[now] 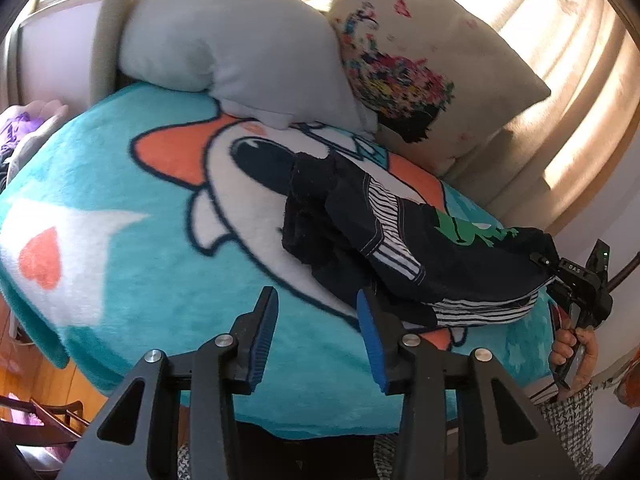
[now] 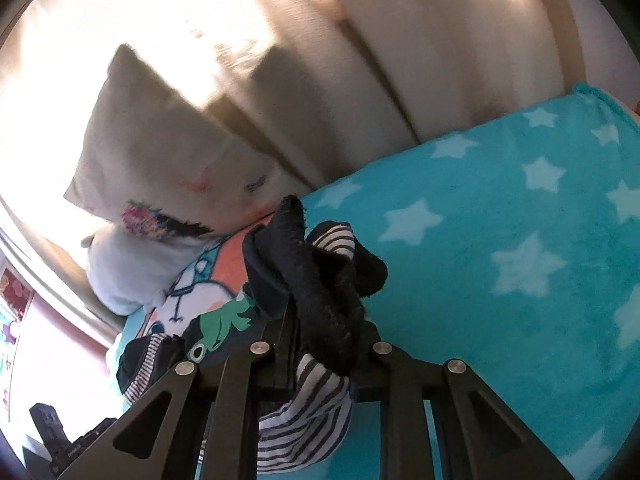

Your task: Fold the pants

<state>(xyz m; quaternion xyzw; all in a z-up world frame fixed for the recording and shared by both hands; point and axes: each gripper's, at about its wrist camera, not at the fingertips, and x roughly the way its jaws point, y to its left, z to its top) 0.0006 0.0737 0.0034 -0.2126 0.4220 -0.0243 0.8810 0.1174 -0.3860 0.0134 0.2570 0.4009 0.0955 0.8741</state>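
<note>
Dark navy pants point(image 1: 400, 236) with a striped lining and a green print lie crumpled on a teal cartoon blanket point(image 1: 140, 280). In the left wrist view my left gripper point(image 1: 316, 300) is open just in front of the pants, with only blanket between its blue pads point(image 1: 264, 332). Its right pad sits close to the pants' near edge. My right gripper point(image 1: 550, 270) holds the pants' right end, with a hand point(image 1: 572, 352) on its handle. In the right wrist view the right gripper point(image 2: 324, 336) is shut on a bunch of the pants point(image 2: 316, 280), and the striped lining hangs below the jaws.
A grey pillow point(image 1: 224, 40) and a cream pillow with a floral print point(image 1: 420, 60) lean on the cream sofa back point(image 1: 568, 92) behind the pants. The star-patterned part of the blanket point(image 2: 500, 240) spreads to the right. Wooden floor point(image 1: 40, 376) shows past the blanket's left edge.
</note>
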